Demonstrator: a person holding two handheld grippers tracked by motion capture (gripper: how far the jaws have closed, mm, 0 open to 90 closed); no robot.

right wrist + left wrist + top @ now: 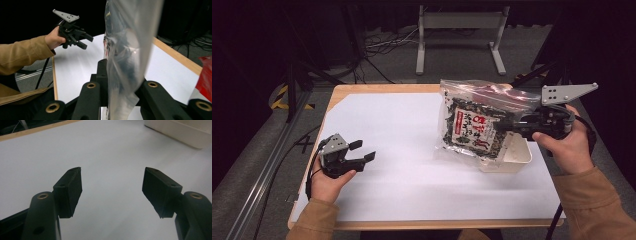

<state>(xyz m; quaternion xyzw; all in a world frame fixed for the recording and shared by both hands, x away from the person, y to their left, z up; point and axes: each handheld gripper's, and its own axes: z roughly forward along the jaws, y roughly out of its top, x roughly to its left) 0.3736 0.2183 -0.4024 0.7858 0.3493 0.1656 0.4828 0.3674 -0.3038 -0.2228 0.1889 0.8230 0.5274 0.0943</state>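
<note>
Two tan-sleeved forearms come in from the near edge of a table covered with white paper. At near left, the left gripper hovers low over bare paper, its jaws spread wide with nothing between them. At far right, the right gripper pinches the edge of a clear zip bag, holding it up above the table. Inside that bag sits a packet of dark dried flakes with a red and white label; a pink seal strip runs along the bag's far end. Beneath the bag, on the paper at right, sits a white rectangular tray; what it holds cannot be made out. Left gripper and bag are well apart.
</note>
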